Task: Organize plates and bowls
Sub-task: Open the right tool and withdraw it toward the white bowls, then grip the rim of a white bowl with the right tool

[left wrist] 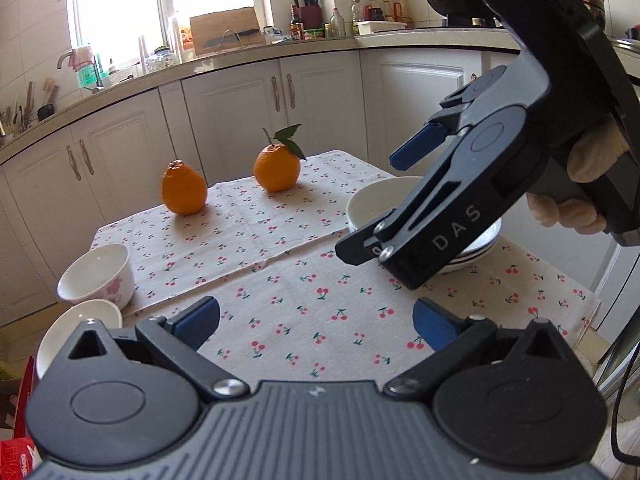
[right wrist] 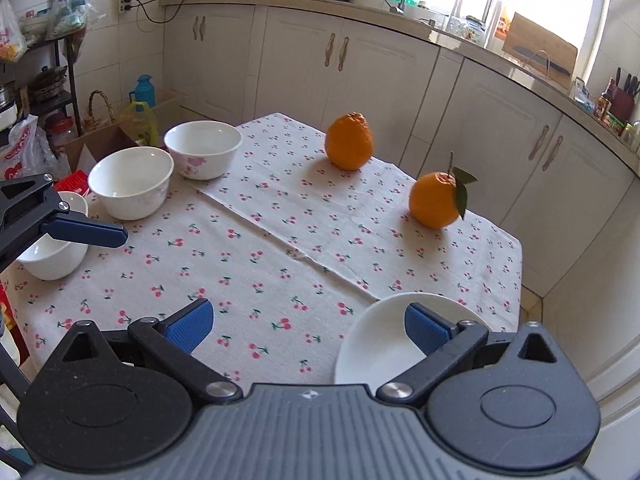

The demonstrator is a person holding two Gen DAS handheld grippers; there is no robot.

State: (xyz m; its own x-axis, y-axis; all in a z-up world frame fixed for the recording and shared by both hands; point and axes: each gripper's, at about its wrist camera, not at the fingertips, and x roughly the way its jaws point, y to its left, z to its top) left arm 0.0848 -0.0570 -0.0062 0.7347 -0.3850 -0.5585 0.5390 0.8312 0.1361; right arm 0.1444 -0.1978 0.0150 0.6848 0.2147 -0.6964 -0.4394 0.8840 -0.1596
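On the cherry-print tablecloth [left wrist: 320, 292], a stack of white plates topped by a deeper dish [left wrist: 384, 194] sits at the right. My right gripper [left wrist: 367, 206] hovers open just over the dish with nothing between its fingers. From the right wrist, the right gripper [right wrist: 308, 326] spans that dish's [right wrist: 372, 344] rim. Two white flowered bowls [right wrist: 130, 182] [right wrist: 202, 148] and a small bowl [right wrist: 52, 256] stand at the table's far left. One of the left gripper's fingers [right wrist: 88, 232] is over the small bowl. My left gripper [left wrist: 316, 326] is open and holds nothing, with a flowered bowl [left wrist: 96, 276] and a white bowl [left wrist: 76, 328] to its left.
Two oranges [left wrist: 184, 188] [left wrist: 276, 168] rest near the table's far edge, the same oranges [right wrist: 349, 140] [right wrist: 434, 200] in the right wrist view. White kitchen cabinets [right wrist: 360, 64] stand behind. Bags, a cardboard box [right wrist: 100, 140] and a rack crowd the floor left of the table.
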